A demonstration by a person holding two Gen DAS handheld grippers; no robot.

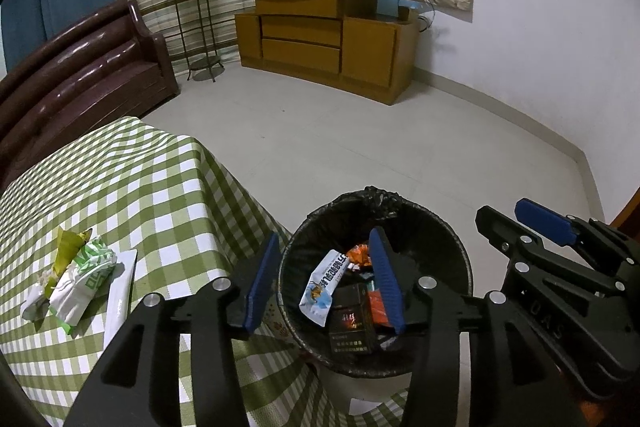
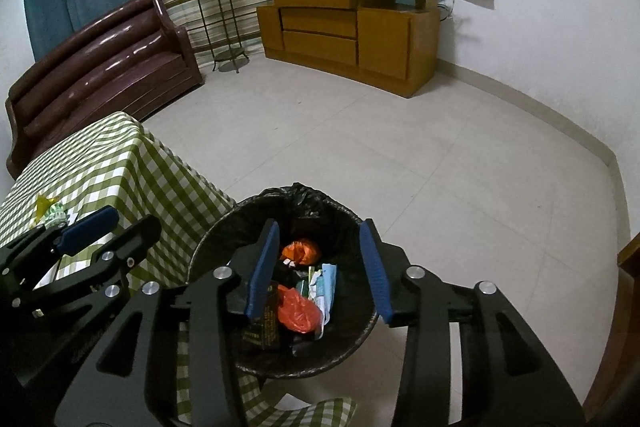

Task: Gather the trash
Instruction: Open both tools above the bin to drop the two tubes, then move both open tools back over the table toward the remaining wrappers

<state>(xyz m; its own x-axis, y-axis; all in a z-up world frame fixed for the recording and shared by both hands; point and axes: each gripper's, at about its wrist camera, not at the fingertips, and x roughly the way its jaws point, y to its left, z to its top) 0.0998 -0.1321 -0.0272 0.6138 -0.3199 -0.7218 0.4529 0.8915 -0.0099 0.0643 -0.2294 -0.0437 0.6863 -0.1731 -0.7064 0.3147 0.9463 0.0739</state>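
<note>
A round bin with a black liner (image 1: 440, 227) (image 2: 344, 215) stands on the floor beside the table. Inside lie a white-blue wrapper (image 1: 324, 287) (image 2: 326, 287), a dark cigarette box (image 1: 352, 323), an orange wrapper (image 1: 358, 254) (image 2: 300, 251) and a red bag (image 2: 298, 313). My left gripper (image 1: 326, 255) is open and empty above the bin's left rim. My right gripper (image 2: 320, 247) is open and empty above the bin; it also shows in the left wrist view (image 1: 516, 213). Crumpled green-white wrappers (image 1: 80, 275) and a flat white packet (image 1: 120, 291) lie on the table.
The table has a green checked cloth (image 1: 152, 187) (image 2: 100, 163) hanging over its edge by the bin. A brown sofa (image 1: 80, 67) stands behind it. A wooden cabinet (image 1: 328, 39), a plant stand (image 1: 196, 19) and a tiled floor (image 1: 360, 147) lie beyond.
</note>
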